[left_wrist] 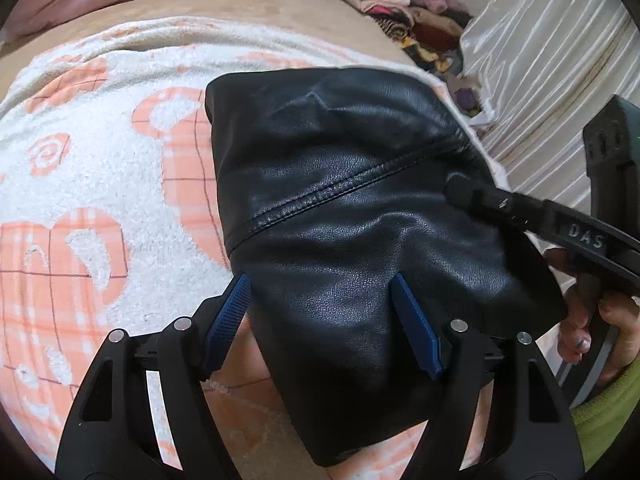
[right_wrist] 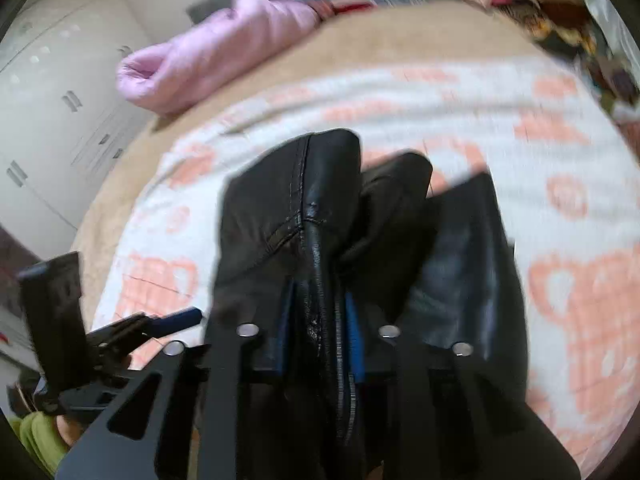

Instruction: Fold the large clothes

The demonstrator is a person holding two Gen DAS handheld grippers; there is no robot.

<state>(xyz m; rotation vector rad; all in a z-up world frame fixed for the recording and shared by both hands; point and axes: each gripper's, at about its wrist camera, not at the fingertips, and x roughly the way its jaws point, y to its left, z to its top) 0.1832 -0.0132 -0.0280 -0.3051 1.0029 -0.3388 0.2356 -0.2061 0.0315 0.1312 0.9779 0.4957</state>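
While right claw [right_wrist: 316, 320] pinches | black leather garment [left_wrist: 340, 208] | glossy, creased, seamed

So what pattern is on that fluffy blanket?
Orange checked swirls on the white fluffy blanket, clearest in the left wrist view.

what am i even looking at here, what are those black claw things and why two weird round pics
Each round picture comes from a fisheye camera on a hand-held black tool with two blue-padded fingers; a person holds one in each hand. The left tool stands open over a black leather garment lying on a white-and-peach patterned blanket on a bed. The right tool is shut on a seamed fold of that leather. A pink puffy jacket and a pile of folded clothes lie farther back.
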